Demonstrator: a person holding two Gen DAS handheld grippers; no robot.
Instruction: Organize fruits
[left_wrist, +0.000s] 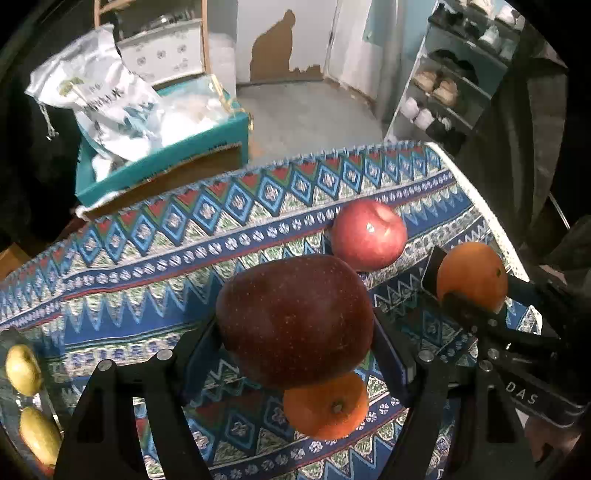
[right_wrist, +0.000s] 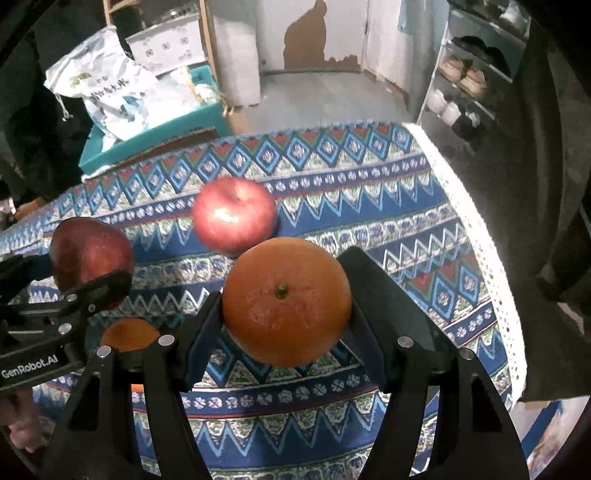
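My left gripper (left_wrist: 295, 332) is shut on a dark red apple (left_wrist: 295, 317) and holds it above the patterned tablecloth (left_wrist: 147, 258). An orange (left_wrist: 327, 406) lies on the cloth just under it. My right gripper (right_wrist: 286, 306) is shut on another orange (right_wrist: 286, 301), which also shows in the left wrist view (left_wrist: 472, 275). A lighter red apple (left_wrist: 369, 234) rests on the cloth beyond both grippers, also in the right wrist view (right_wrist: 234, 214). The left gripper with its dark apple (right_wrist: 90, 254) shows at the left of the right wrist view, with the lying orange (right_wrist: 129, 334) below it.
Yellow-green fruits (left_wrist: 24, 369) lie at the table's left edge. A teal box (left_wrist: 162, 162) with a white bag (left_wrist: 99, 92) stands behind the table. A shoe rack (left_wrist: 450, 85) is at the back right. The cloth's white right edge (right_wrist: 476, 229) marks the table end.
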